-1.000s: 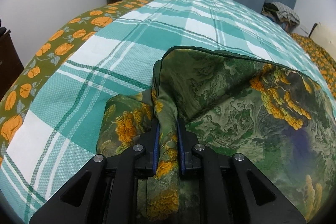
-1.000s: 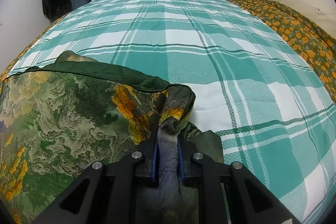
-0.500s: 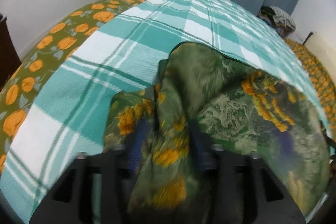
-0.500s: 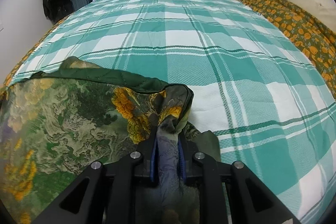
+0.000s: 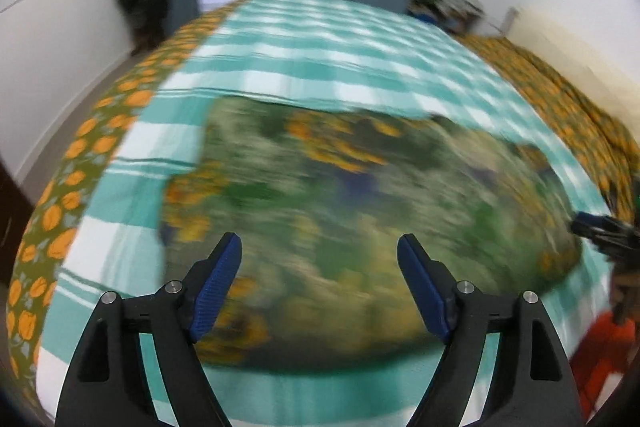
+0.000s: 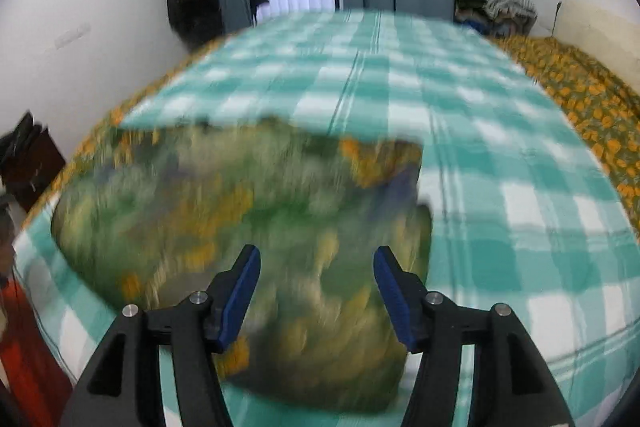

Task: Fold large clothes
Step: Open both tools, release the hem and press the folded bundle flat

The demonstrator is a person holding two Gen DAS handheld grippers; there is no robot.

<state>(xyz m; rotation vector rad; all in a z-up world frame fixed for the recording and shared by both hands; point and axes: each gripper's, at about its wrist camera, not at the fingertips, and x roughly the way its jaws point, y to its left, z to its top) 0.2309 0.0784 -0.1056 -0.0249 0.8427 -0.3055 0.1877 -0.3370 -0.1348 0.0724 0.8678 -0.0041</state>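
Plaid bedspread (image 5: 320,67) carries the blurred, folded green floral garment (image 5: 360,207).

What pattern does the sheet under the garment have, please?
The sheet is teal-and-white plaid, clearest in the right wrist view.

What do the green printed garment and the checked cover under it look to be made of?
Green printed garment: seemingly a thin, soft woven cloth with a green and orange print, since it lies limp and flat; motion blur hides any sheen. Checked cover: likely a matte woven cotton-type fabric in teal and white plaid; the blur hides its weave.
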